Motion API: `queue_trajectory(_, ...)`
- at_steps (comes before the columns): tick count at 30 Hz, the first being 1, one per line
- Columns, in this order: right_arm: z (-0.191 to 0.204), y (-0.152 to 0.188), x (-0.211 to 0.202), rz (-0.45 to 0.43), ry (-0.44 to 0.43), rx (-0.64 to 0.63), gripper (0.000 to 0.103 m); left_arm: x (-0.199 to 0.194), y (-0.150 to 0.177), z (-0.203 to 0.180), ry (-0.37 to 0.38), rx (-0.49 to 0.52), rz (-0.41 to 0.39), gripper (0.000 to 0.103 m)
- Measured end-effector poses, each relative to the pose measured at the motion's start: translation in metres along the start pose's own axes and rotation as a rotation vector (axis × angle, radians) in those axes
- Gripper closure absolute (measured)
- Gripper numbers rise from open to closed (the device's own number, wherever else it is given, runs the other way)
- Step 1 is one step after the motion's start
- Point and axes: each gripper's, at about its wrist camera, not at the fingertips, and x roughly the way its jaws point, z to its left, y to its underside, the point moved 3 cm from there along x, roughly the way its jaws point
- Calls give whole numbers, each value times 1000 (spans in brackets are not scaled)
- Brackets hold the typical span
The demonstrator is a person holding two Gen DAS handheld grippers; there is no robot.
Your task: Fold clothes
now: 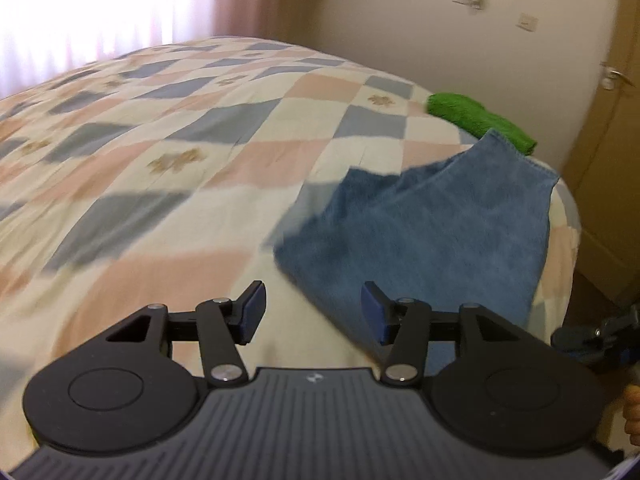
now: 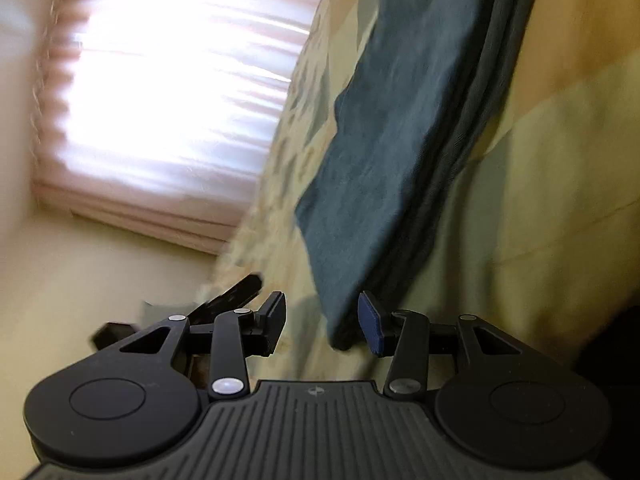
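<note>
A blue towel [image 1: 432, 232] lies folded on the quilted bed [image 1: 180, 160], near its right edge. My left gripper [image 1: 314, 312] hovers just short of the towel's near corner, open, with nothing between its fingers. In the right wrist view the picture is rolled, so the bed [image 2: 560, 160] looks tilted. There the blue towel [image 2: 384, 152] shows its stacked layers along one edge. My right gripper [image 2: 322, 324] is open at the towel's near corner, which sits close to the right fingertip [image 2: 370, 324] without being pinched.
A green towel [image 1: 476, 118] lies folded beyond the blue one at the bed's far right edge. A bright curtained window [image 1: 100, 4] stands behind the bed. A wooden door [image 1: 612, 140] with a handle is on the right, past the bed's edge.
</note>
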Motion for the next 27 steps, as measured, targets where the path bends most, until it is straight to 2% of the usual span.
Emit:
queue_trajectory(3,-8,-4,16,6,24,88,58,29,-29,20,97,26,53,58)
queue_trajectory(5,-6,-8,17,12,77,132,59,51,-49,26,138,38,126,60)
queue_trajectory(7,-2,-12,18,18,132,175,58,68,-67,24,222,49,194,60)
queue_trajectory(9,7,-12,15,-1,189,203,58,87,-85,14,301,91,271,61)
queue_trajectory(12,24,-6,11,-25,277,191,58,118,-103,-3,367,207,403,61)
queue_trajectory(17,39,14,13,-95,358,231,58,180,-106,-17,486,276,602,60)
queue_trajectory(21,40,34,16,-171,375,291,57,209,-94,-24,632,271,705,60)
queue_trajectory(24,35,43,16,-202,390,321,57,206,-88,-16,703,290,774,62)
queue_trajectory(27,31,47,13,-223,397,357,56,184,-72,8,735,289,915,72)
